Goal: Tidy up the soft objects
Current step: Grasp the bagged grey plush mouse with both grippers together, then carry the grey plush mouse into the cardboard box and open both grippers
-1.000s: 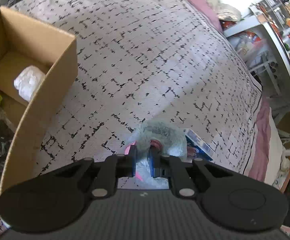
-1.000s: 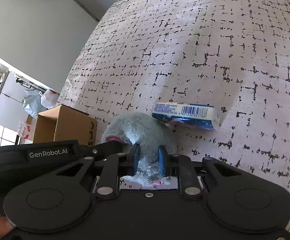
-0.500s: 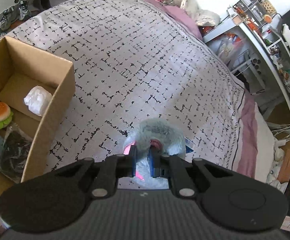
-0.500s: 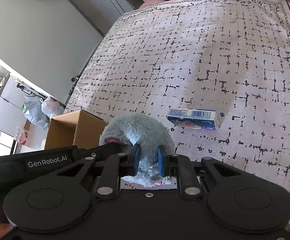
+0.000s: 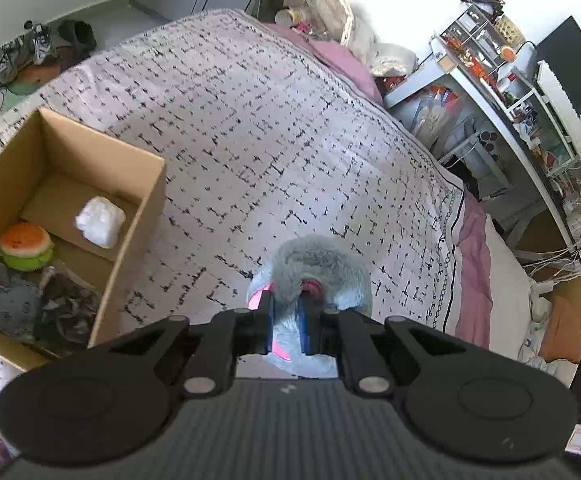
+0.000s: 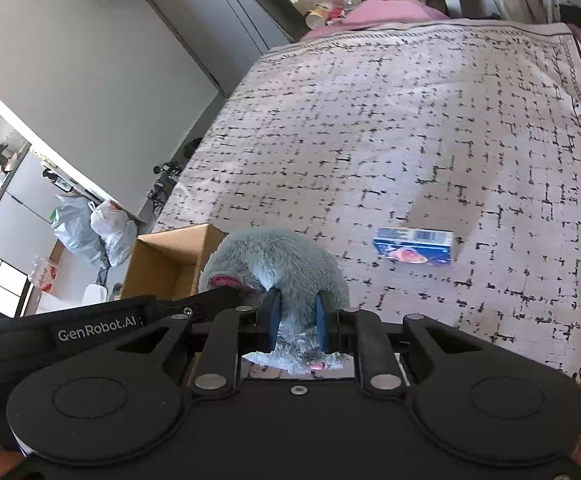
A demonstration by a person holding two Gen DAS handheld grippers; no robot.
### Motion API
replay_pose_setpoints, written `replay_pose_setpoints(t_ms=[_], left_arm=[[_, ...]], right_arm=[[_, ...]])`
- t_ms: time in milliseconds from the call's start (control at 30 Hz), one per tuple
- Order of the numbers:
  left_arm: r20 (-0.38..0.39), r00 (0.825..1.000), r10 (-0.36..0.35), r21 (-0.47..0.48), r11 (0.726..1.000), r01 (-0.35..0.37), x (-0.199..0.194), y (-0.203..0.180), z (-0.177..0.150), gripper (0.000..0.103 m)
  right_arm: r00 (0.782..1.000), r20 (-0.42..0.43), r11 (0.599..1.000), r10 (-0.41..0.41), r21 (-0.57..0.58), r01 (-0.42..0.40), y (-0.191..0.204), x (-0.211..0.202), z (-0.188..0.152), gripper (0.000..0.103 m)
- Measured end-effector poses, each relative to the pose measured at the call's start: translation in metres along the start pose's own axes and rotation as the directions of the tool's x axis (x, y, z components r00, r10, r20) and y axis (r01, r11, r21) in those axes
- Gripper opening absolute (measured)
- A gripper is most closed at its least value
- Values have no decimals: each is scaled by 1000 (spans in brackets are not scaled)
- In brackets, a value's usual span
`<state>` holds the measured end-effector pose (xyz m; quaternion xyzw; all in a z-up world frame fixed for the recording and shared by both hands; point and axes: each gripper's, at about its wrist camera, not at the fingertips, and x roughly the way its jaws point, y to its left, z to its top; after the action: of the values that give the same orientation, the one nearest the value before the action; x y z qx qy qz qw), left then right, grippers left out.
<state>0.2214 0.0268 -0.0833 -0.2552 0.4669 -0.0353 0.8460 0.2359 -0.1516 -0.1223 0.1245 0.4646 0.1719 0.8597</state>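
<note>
A grey furry plush toy (image 5: 322, 264) with pink trim hangs above the patterned bedspread (image 5: 250, 128), held from two sides. My left gripper (image 5: 287, 325) is shut on one part of the plush. In the right wrist view the same plush (image 6: 278, 260) bulges over my right gripper (image 6: 295, 320), which is shut on its fur. The left gripper's black body (image 6: 102, 324) crosses that view at the left, right beside the plush. An open cardboard box (image 5: 146, 196) stands on the bed to the left, with a burger plush (image 5: 24, 246), a white soft bundle (image 5: 100, 220) and dark soft items inside.
A blue flat carton (image 6: 414, 246) lies on the bedspread (image 6: 410, 128) right of the plush. The cardboard box (image 6: 170, 260) shows behind the plush. A cluttered desk and shelves (image 5: 510, 80) stand past the bed's right edge. Shoes (image 5: 22, 52) and plastic bags (image 6: 94, 228) lie on the floor.
Both grippers have risen with the grey plush, lifting it off the bedspread. The bed and the blue carton look farther away, and more of the box's inside shows.
</note>
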Motion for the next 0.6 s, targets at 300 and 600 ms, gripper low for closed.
replay_pose_setpoints(t_ms=[300,600], left_arm=[[45,999,0,-19,1000,1,-28,23,2,11],[85,996,5,-49,999,-1,-52,58,9,11]], right_arm=[[1000,11,999,19,-39,-19,34,-1,-6,19],[999,2,996,48,-78,-47,73,9,-9,19]])
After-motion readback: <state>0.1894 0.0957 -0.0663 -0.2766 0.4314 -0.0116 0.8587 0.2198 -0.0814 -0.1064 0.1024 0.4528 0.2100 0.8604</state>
